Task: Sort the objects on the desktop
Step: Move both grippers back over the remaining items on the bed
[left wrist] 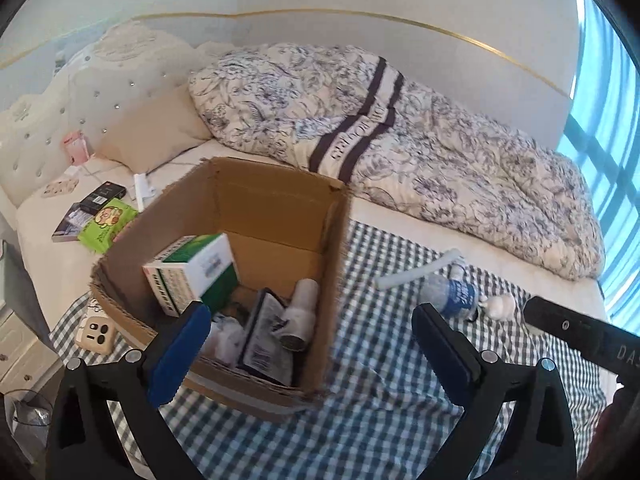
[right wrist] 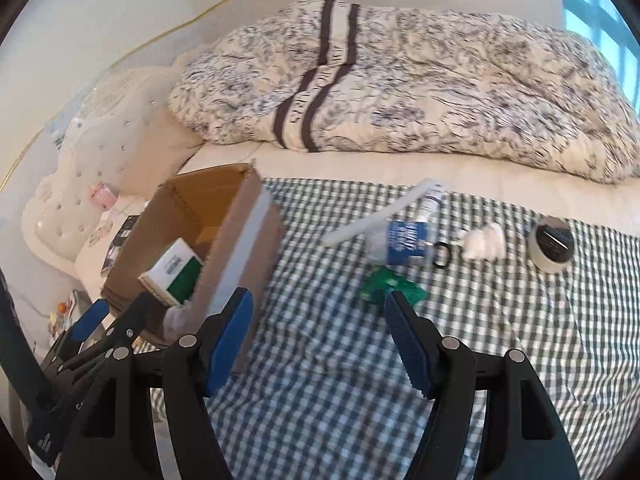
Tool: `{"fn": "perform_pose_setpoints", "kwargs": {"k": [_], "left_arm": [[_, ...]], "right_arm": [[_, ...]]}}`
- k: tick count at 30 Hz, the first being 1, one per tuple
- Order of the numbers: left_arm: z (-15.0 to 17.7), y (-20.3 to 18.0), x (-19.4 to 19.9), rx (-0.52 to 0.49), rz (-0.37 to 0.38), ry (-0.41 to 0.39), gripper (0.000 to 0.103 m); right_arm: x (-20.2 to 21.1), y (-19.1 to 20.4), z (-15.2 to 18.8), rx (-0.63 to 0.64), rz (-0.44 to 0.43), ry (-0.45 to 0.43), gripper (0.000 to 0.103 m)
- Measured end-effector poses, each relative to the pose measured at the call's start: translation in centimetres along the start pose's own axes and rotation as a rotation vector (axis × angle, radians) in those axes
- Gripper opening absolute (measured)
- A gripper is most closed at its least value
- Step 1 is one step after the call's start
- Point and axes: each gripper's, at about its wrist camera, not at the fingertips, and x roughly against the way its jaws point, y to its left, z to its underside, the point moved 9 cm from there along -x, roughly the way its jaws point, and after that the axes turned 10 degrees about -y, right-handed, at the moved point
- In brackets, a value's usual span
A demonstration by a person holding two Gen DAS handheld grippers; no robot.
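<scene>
Both jaws stood spread, empty; the right gripper (right wrist: 320,336) faced a green packet (right wrist: 386,286); probably light, crinkly, slippery; best pinched across an edge

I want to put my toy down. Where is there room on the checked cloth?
Bare checked cloth lies between the cardboard box and the green wrapper, nearer the camera. Crowded: around the water bottle, white tube and tape roll.
</scene>
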Motion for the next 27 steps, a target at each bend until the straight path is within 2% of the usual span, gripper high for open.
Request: {"fn": "perform_pose_setpoints", "kwargs": {"k": [14, 27], "left_arm": [[5.0, -9.1, -3.8, -0.164, 0.108, 0.133, 0.103], [8.6, -13.7, -10.1, -0.175, 0.155, 0.231, 0.103]], "right_arm": [[-1.7, -7.6, 0.9, -0.114, 0.072, 0.030, 0.068], [-5.5, -13.8, 1.5, -0.152, 0.165, 0.090, 0.068]]}}
